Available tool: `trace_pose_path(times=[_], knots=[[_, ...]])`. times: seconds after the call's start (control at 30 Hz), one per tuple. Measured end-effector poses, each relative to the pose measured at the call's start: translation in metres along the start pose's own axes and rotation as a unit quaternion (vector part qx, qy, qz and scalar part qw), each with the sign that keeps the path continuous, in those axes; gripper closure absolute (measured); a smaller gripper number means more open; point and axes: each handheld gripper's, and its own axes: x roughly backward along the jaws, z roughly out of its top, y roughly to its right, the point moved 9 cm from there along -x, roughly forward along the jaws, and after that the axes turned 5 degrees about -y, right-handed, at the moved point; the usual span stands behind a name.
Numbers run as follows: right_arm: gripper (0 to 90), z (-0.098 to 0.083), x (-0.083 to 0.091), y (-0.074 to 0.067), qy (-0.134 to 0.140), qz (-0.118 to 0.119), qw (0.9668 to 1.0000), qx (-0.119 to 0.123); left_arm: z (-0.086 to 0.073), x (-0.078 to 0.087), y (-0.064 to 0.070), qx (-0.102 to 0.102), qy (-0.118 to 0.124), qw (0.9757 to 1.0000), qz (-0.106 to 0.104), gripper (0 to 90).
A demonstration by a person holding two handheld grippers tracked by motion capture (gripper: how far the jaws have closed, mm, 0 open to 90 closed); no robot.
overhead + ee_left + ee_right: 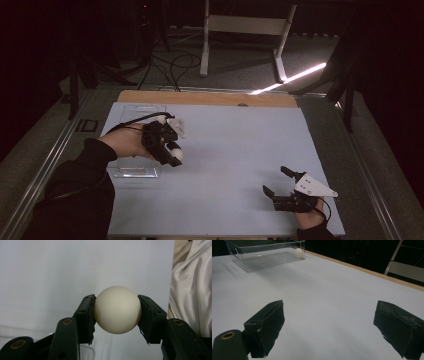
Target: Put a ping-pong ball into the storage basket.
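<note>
Plainly, no writing or brand mark can be read on anything. A white ball [117,309] sits squarely between the black pads of the left gripper [171,150], which pinches it from both sides, one pad pressed on each flank. That gripper hovers beside the right wall of a clear plastic bin [136,171], just past its rim. The right gripper [279,184] rests low over the pale blue table [235,150], well apart from the left one, with its jaws spread wide and nothing between them. Ahead of it and to its left, in the right gripper view, the bin holds a second white ball [299,252] in its far corner.
</note>
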Motion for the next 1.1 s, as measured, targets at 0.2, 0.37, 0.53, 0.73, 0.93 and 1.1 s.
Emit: trace_pose_path(times=[0.2,0.37,0.53,0.73,0.93,1.1], knots=[[9.6,0.0,0.0,0.0,0.0,0.0,1.0,0.0,-0.006,0.007,-0.003,0.004,0.004,1.0,0.007,52.2],[9.6,0.0,0.0,0.0,0.0,-0.001,1.0,0.0,-0.01,0.013,-0.006,0.011,0.007,0.9998,0.013,52.2],[9.6,0.0,0.0,0.0,0.0,-0.001,1.0,0.001,-0.014,0.017,-0.008,0.013,0.003,0.9997,0.02,52.2],[9.6,0.0,0.0,0.0,0.0,-0.001,1.0,0.001,-0.019,0.022,-0.013,0.023,0.007,0.9993,0.027,52.2],[9.6,0.0,0.0,0.0,0.0,-0.001,1.0,0.0,-0.029,0.025,-0.016,0.031,0.006,0.9991,0.028,52.2],[9.6,0.0,0.001,0.001,0.001,-0.002,1.0,-0.001,-0.039,0.026,-0.02,0.043,0.01,0.9986,0.029,52.2]])
